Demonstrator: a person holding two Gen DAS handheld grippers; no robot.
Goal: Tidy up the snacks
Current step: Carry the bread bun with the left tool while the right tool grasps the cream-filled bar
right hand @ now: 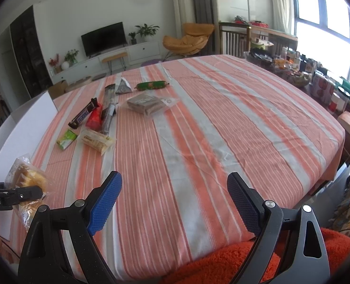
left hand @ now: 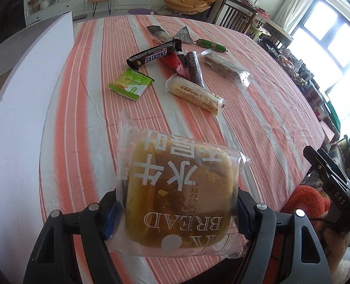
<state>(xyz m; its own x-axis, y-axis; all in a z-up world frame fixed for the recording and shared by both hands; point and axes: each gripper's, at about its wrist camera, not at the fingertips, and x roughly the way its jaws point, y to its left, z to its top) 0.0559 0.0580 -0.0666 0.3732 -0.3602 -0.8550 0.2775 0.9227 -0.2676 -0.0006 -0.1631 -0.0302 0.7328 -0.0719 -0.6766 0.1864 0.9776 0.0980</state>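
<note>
1. the left gripper [left hand: 178, 215] is clamped on a bagged bread [left hand: 175, 189], held above the striped tablecloth [left hand: 257, 123] near the white board [left hand: 21, 118].
2. the right gripper [right hand: 175, 203] hangs spread apart, holding nothing.
3. risk: the slick bag may slide out, or a hard squeeze could crush the soft bread.
4. swinging low might knock the green packet [left hand: 130, 84].
</note>
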